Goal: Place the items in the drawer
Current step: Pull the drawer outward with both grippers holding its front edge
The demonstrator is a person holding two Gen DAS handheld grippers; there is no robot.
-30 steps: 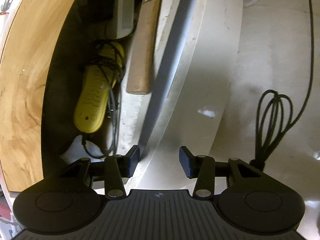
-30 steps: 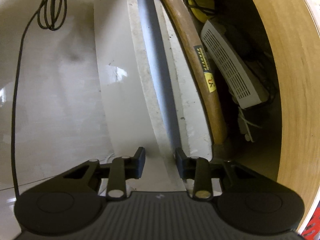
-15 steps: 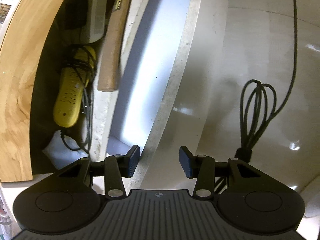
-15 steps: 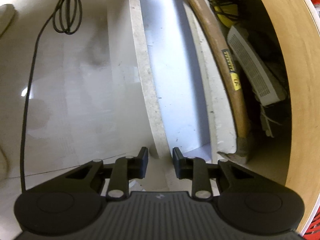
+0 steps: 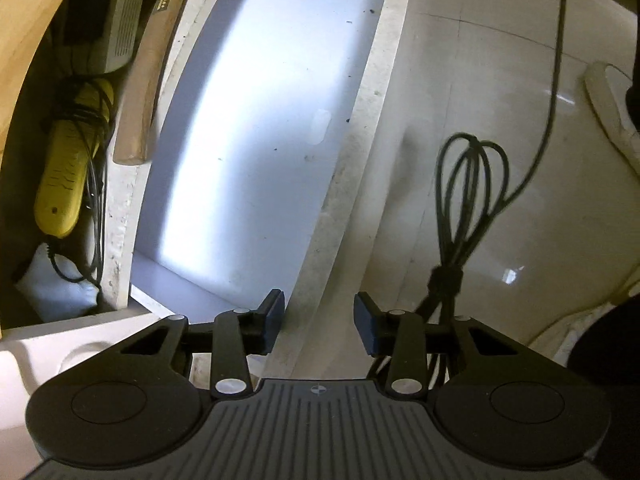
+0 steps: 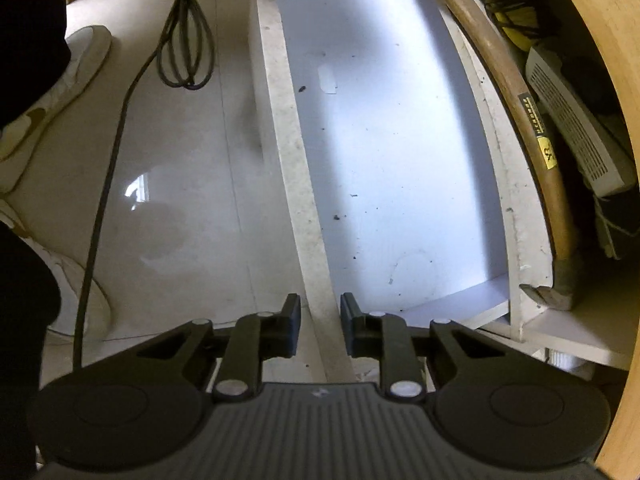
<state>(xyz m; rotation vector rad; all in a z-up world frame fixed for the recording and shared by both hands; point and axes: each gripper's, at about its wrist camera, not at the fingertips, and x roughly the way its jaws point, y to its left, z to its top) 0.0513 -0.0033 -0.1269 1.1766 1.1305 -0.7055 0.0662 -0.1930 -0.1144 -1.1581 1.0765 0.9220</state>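
Note:
A white drawer stands pulled out, its pale bare bottom showing; it also shows in the right wrist view. My left gripper straddles the drawer's front panel edge, jaws apart on either side of it. My right gripper straddles the same panel edge with a narrower gap, pads close to the panel. Behind the drawer lie a wooden-handled hammer, a yellow device wrapped in cable, and a white router-like box.
A black cable with a bundled coil lies on the glossy white floor in front of the drawer. A light shoe stands at the left. A wooden cabinet wall curves along the far side.
The drawer has slid out steadily, from nearly shut to wide open, exposing its bottom. Both grippers moved back with the front panel between their fingers.

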